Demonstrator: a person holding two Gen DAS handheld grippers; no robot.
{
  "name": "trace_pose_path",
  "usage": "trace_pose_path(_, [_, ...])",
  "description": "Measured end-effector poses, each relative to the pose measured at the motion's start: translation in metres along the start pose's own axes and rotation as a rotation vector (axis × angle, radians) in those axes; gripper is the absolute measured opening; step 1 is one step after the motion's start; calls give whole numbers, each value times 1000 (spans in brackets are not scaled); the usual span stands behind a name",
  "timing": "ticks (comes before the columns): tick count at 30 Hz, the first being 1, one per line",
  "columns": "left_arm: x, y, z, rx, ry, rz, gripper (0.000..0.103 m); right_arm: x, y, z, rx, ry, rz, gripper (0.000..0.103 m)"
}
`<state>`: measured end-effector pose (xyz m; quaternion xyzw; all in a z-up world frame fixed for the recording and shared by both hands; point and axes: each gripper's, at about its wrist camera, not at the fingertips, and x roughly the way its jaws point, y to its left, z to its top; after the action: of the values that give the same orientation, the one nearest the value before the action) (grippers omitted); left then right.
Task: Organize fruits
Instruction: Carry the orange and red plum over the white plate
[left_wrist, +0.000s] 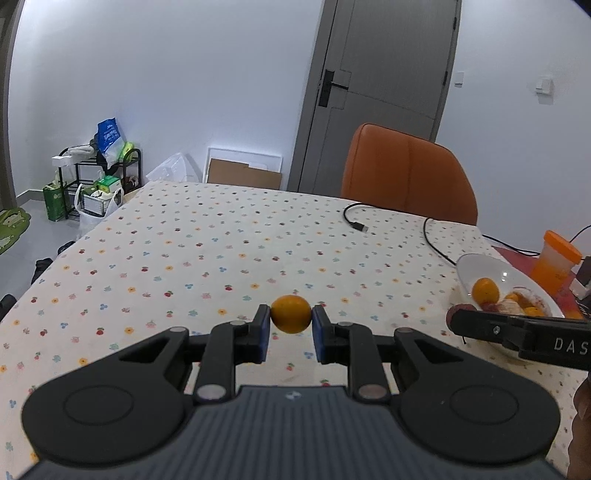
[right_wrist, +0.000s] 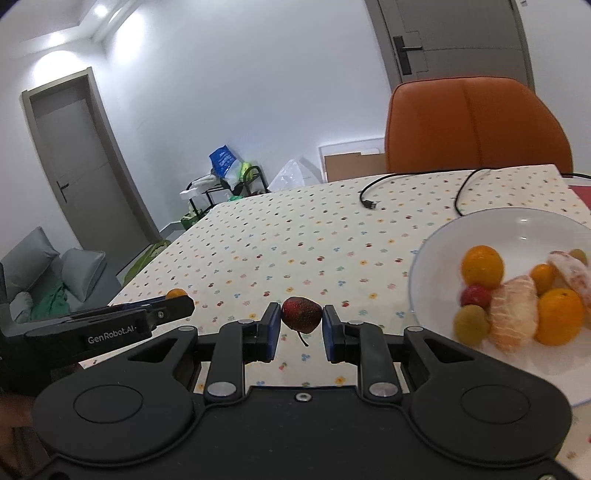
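Left gripper (left_wrist: 291, 325) clamped on orange fruit (left_wrist: 291, 314), held above tablecloth (left_wrist: 207, 243), left of white bowl (right_wrist: 480, 229). Right gripper (right_wrist: 301, 325) clamped on dark red fruit (right_wrist: 301, 314), stem down, just left of bowl. In bowl: oranges, peeled segments. Beyond bowl: black cable (right_wrist: 373, 192), orange chair (right_wrist: 476, 122).

A small round orange fruit (left_wrist: 291, 314) was clamped between blue pads above the table. A dark red, speckled fruit (right_wrist: 301, 314) was likewise clamped, stem pointing down. The white bowl (right_wrist: 480, 225) held oranges, peeled segments, and small red and green fruits.
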<state>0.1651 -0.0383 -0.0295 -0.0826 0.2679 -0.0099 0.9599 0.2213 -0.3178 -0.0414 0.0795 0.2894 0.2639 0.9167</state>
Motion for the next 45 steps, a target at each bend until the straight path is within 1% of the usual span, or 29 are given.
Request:
trace_pose_path(11, [-12, -19, -1, 18, -16, -34, 22, -26, -14, -2, 13, -34, -37, 22])
trace_pose_path(22, [-12, -36, -1, 38, -22, -61, 22, -44, -30, -4, 30, -58, -68, 22])
trace_pose_path(31, [-6, -50, 0, 52, -15, -86, 22, -55, -45, -7, 46, -71, -103, 22])
trace_pose_path(45, [9, -84, -3, 92, 8, -150, 22, -78, -83, -13, 101, -97, -168, 22])
